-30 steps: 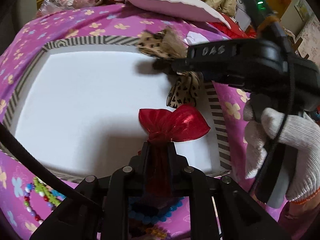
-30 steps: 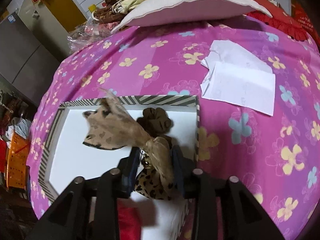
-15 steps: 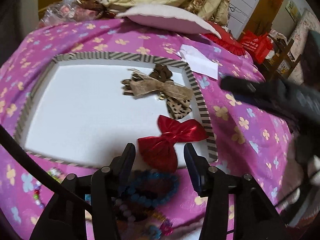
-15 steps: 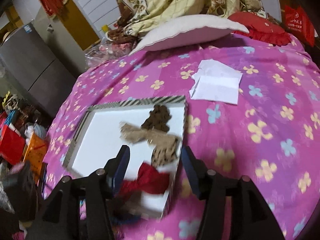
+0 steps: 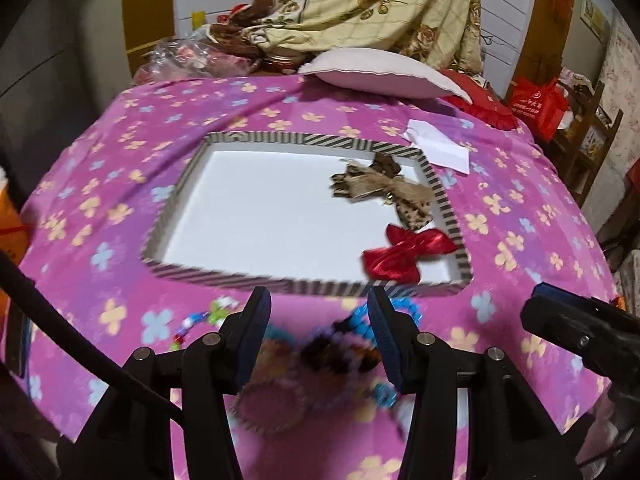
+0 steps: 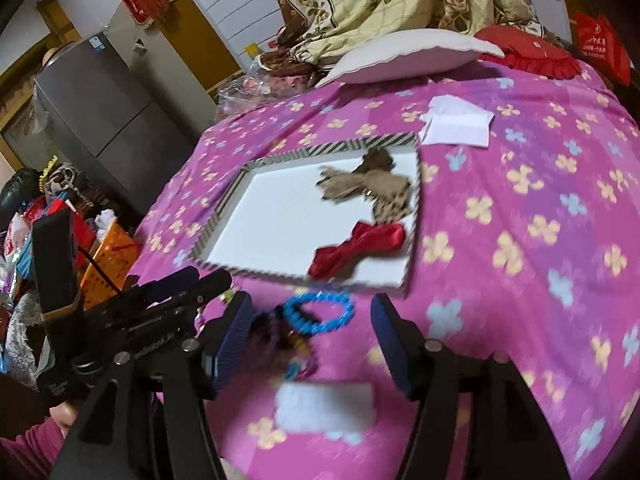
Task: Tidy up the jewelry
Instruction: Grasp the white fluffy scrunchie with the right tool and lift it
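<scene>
A striped-rim white tray (image 5: 256,276) (image 6: 224,208) lies on the pink flowered cover. In it lie a red bow (image 5: 404,252) (image 6: 356,248) at the near right corner and a leopard-print bow (image 5: 384,190) (image 6: 372,184) behind it. A heap of bead bracelets (image 5: 320,348) (image 6: 316,314), one bright blue, lies in front of the tray. My left gripper (image 5: 318,338) is open and empty above the beads. My right gripper (image 6: 312,344) is open and empty above the same heap; its body shows at the right of the left wrist view (image 5: 580,328).
A white pillow (image 5: 380,72) (image 6: 408,56) and a folded white paper (image 5: 438,146) (image 6: 456,124) lie beyond the tray. A white pad (image 6: 324,404) lies near the right gripper. A small bead string (image 5: 200,320) lies left of the heap. Grey cabinet and orange basket (image 6: 108,256) stand left of the bed.
Both grippers let go of their bows, which now lie in the tray, then opened and drew back toward the near side over the bead heap.
</scene>
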The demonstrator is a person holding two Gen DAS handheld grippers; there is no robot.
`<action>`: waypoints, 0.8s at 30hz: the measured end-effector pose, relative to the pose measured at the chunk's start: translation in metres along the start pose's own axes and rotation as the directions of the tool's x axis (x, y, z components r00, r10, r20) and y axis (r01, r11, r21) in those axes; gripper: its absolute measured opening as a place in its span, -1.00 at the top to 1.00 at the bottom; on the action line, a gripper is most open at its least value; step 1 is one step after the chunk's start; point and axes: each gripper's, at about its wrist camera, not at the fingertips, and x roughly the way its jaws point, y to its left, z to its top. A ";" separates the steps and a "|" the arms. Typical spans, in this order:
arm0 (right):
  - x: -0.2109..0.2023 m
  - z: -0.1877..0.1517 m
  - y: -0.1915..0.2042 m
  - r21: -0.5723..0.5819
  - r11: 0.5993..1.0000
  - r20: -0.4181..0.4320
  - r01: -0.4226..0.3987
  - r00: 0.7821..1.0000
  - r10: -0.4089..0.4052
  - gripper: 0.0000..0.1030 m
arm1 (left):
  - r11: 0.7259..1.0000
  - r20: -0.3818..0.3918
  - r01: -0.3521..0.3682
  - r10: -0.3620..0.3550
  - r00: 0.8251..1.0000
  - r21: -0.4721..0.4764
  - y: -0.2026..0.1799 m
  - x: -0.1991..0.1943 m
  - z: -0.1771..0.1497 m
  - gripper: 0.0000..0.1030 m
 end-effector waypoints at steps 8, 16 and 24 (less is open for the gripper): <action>0.004 -0.034 0.020 -0.005 1.000 -0.031 -0.009 0.999 0.009 -0.27 | 0.997 0.007 -0.069 0.069 0.998 -0.022 0.022 -0.024 -0.028 0.10; 0.002 -0.047 0.041 -0.060 0.998 -0.019 0.032 0.999 -0.033 -0.31 | 0.992 0.019 -0.106 0.108 0.994 -0.063 0.042 -0.039 -0.048 0.10; 0.000 -0.051 0.051 -0.099 0.994 -0.022 0.053 0.998 -0.055 -0.33 | 0.987 0.020 -0.131 0.133 0.991 -0.093 0.055 -0.042 -0.056 0.10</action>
